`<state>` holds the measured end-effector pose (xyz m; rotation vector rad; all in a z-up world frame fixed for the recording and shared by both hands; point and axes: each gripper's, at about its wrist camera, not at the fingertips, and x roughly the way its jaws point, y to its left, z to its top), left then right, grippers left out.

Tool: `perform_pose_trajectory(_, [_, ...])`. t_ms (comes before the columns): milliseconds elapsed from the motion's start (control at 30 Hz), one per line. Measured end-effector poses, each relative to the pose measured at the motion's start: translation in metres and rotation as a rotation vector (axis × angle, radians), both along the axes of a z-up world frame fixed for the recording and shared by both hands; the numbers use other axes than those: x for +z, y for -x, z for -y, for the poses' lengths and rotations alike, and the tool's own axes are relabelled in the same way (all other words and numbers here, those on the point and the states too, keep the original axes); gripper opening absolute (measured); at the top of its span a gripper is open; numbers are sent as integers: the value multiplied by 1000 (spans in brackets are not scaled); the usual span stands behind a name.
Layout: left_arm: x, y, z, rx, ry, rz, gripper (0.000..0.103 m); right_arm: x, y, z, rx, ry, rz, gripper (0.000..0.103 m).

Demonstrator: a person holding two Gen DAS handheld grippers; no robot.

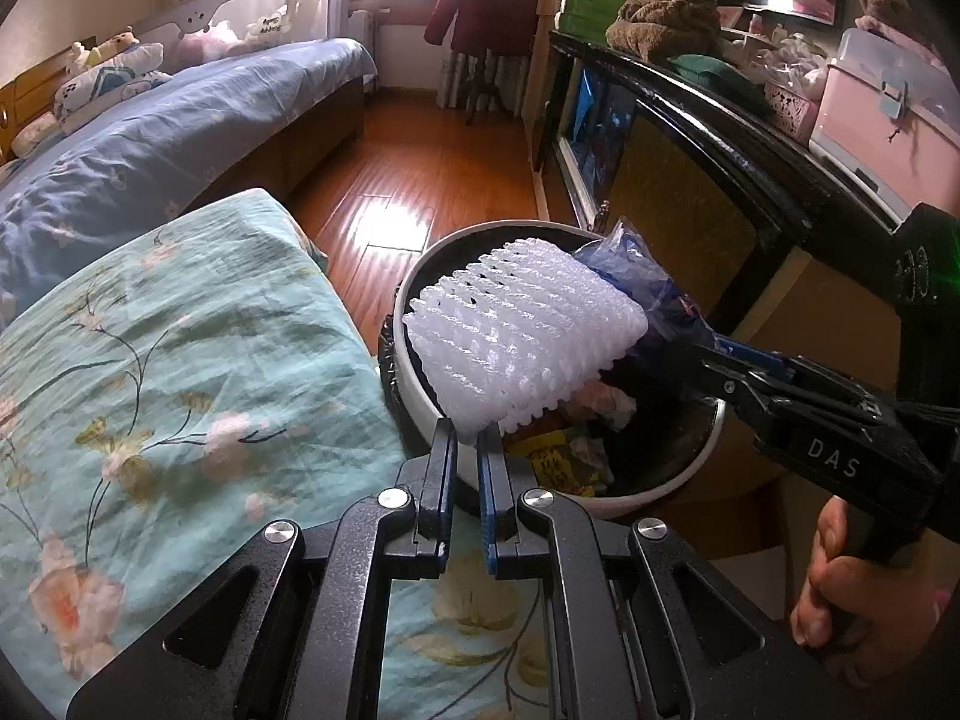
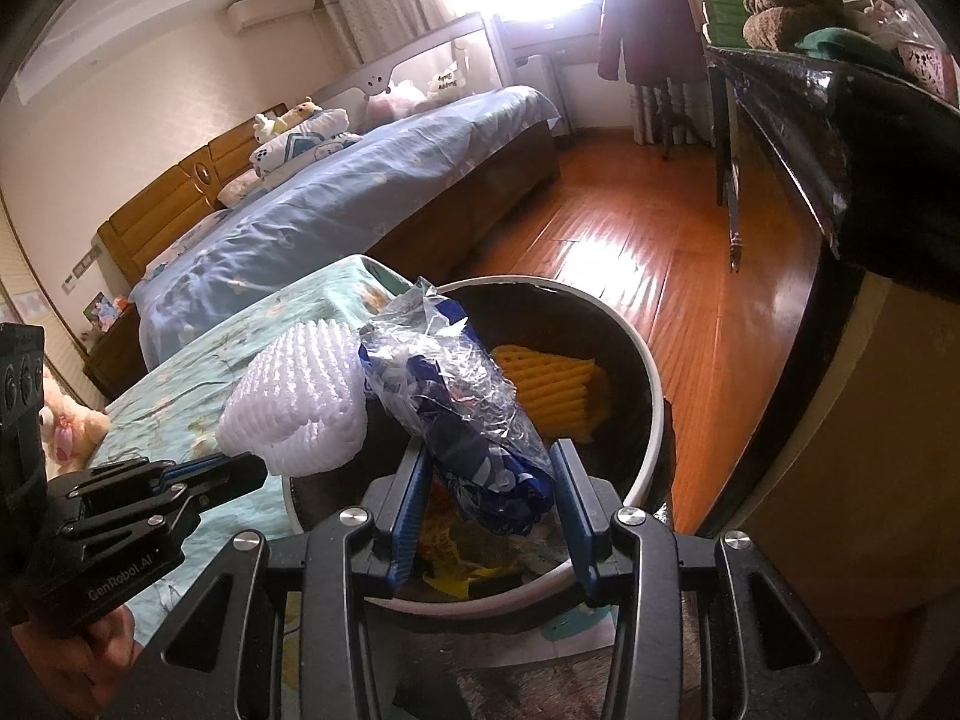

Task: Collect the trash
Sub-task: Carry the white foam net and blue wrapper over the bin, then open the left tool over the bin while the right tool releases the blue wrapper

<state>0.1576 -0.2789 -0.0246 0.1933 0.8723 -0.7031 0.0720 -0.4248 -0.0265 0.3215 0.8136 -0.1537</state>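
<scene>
Our left gripper (image 1: 468, 435) is pinched tight on the edge of a white foam net (image 1: 522, 330); we hold the net up over the round white bin (image 1: 414, 384); our right gripper (image 2: 489, 480) has its jaws partway apart and squeezes a crinkly blue and clear plastic wrapper (image 2: 462, 414) between them; the wrapper sits just beside the net, above the bin too; down inside the bin we see an orange foam net (image 2: 555, 387) and some yellow scraps; the bin stands on the wood floor (image 1: 384, 180), next to the green flowery blanket (image 1: 180, 360).
</scene>
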Motion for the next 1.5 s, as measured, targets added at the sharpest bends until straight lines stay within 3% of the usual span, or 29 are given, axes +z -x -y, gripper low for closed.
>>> perform_pose_trajectory(967, [-3, -14, 12, -9, -10, -22, 10, -3, -13, 9, -23, 7, -26, 46])
perform_pose_trajectory(1033, [-3, -16, 12, -13, -11, -28, 15, -2, -15, 10, -24, 1, -27, 49])
perform_pose_trajectory(1100, [-2, -16, 11, -9, -7, -28, 34, -2, -14, 11, -25, -7, -25, 65])
perform_pose_trajectory(1167, [-1, -13, 7, -3, 1, -16, 41, 0, -12, 11, -31, -13, -14, 70])
perform_pose_trajectory(1500, [4, 5, -36, 74, 41, -8, 54, 8, 4, -2, -23, -39, 13, 77])
